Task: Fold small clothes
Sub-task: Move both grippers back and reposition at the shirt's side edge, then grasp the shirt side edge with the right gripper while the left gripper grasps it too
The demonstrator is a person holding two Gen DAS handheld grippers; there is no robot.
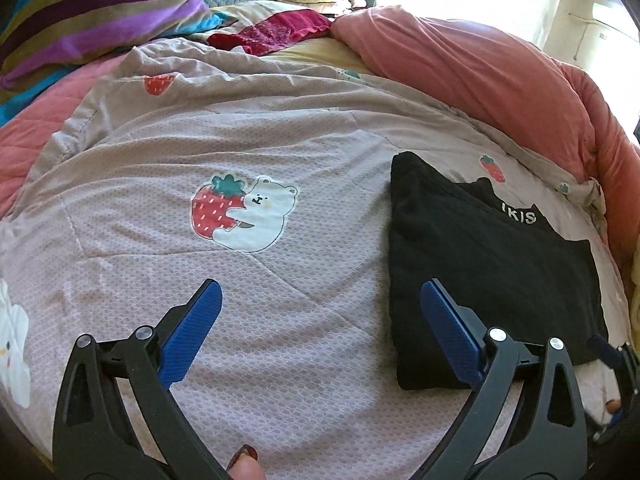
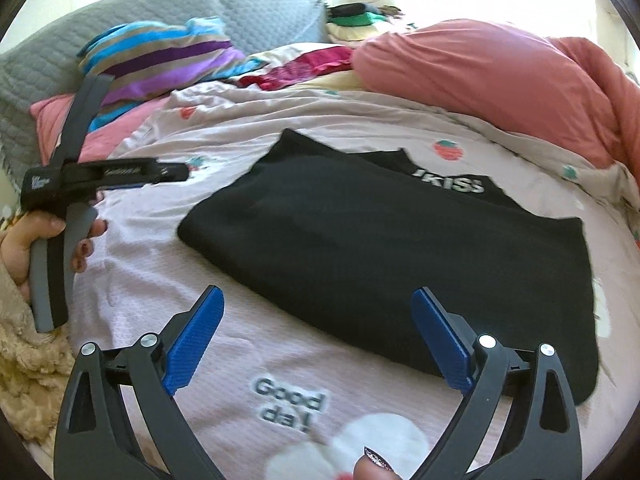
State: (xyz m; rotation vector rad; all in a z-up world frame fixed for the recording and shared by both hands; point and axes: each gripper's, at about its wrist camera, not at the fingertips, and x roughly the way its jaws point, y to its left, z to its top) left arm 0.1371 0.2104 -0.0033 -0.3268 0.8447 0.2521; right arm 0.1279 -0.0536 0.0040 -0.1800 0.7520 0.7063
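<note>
- Left wrist view: the left gripper (image 1: 320, 332) hangs over the quilt (image 1: 280, 140), its blue pads (image 1: 192, 336) spread wide with nothing between them.
- The folded black garment (image 1: 480, 264) lies flat on the quilt to the right; the right-hand pad overlaps its near left edge in the picture, and contact cannot be told.
- White lettering (image 1: 523, 216) shows near the garment's far edge.
- A bear-and-strawberry print (image 1: 244, 212) sits on the quilt left of the garment.
- Farther back lie a striped pillow (image 1: 92, 12), a red cloth (image 1: 272, 32) and a pink duvet (image 1: 480, 76).
- A fingertip (image 1: 244, 466) shows at the bottom edge.
- Right wrist view: the right gripper (image 2: 318, 336) has its jaws wide apart and empty, above the quilt (image 2: 160, 280) just before the garment's (image 2: 400, 260) near edge.
- The garment lies folded at the middle of the bed, its lettering (image 2: 450, 185) on the far side.
- At left a hand (image 2: 24, 240) holds the left gripper (image 2: 176, 172), seen side-on and clear of the garment.
- A "Good day" print (image 2: 290, 404) lies between the pads.
</note>
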